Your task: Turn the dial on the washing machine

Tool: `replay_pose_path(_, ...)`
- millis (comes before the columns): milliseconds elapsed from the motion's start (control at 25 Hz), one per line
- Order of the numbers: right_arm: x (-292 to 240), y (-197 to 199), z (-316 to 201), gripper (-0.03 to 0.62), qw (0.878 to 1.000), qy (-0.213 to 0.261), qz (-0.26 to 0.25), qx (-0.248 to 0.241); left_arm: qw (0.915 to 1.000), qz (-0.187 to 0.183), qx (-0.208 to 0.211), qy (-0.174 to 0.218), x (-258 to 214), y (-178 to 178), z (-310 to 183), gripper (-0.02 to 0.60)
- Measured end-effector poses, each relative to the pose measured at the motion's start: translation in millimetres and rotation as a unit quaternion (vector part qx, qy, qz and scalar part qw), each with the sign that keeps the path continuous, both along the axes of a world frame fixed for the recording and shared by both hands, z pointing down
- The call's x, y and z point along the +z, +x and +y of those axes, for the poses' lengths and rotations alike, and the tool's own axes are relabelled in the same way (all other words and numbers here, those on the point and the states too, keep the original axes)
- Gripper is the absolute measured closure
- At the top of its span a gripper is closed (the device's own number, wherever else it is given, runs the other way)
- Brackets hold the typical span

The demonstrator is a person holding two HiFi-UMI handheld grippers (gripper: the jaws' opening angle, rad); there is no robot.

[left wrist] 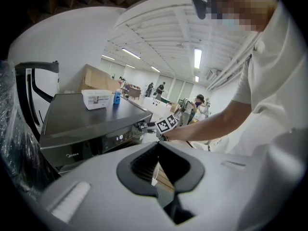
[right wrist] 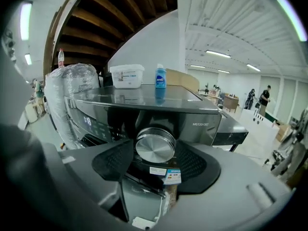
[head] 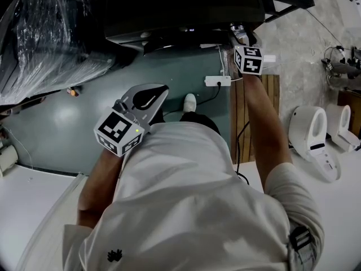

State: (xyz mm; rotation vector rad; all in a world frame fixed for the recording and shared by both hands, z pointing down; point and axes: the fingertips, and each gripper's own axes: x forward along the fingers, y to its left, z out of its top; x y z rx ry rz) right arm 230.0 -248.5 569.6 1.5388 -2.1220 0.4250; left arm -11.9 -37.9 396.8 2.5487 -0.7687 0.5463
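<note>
The dark washing machine (right wrist: 192, 114) fills the right gripper view, with its round silver dial (right wrist: 155, 145) on the front panel. My right gripper (right wrist: 155, 153) has a black pad on each side of the dial, both against its rim. In the head view the right gripper (head: 241, 35) reaches out to the machine's (head: 180, 10) right front corner. My left gripper (head: 144, 97) hangs low in front of the person's body, away from the machine. In its own view the left gripper (left wrist: 159, 150) is shut on nothing.
A white box (right wrist: 126, 76) and a blue bottle (right wrist: 160, 76) stand on the machine's top. A plastic-wrapped bulk (head: 45, 33) sits left of the machine. A power strip (head: 218, 81) lies on the floor beside a wooden pallet (head: 254, 117). White devices (head: 310, 131) stand at the right.
</note>
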Motion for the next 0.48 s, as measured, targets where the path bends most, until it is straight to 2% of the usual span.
replay_pose_path(160, -4.3, -2.0, 0.6, 0.321, 0.997, 0.024, 0.070, -0.022, 1.0000, 0.000, 0.005, 0.001, -1.5, 3.4, -0.5, 0.526)
replay_pose_path(320, 5.0, -6.8, 4.0, 0.315, 0.988, 0.033, 0.145, -0.049, 1.0000, 0.000, 0.006, 0.003, -1.4, 3.1, 2.4, 0.526)
replay_pose_path(480, 10.5, -6.3, 0.6, 0.316, 0.987, 0.029, 0.154, -0.035, 1.0000, -0.002, 0.005, 0.002, -0.7, 1.0, 4.1, 0.526)
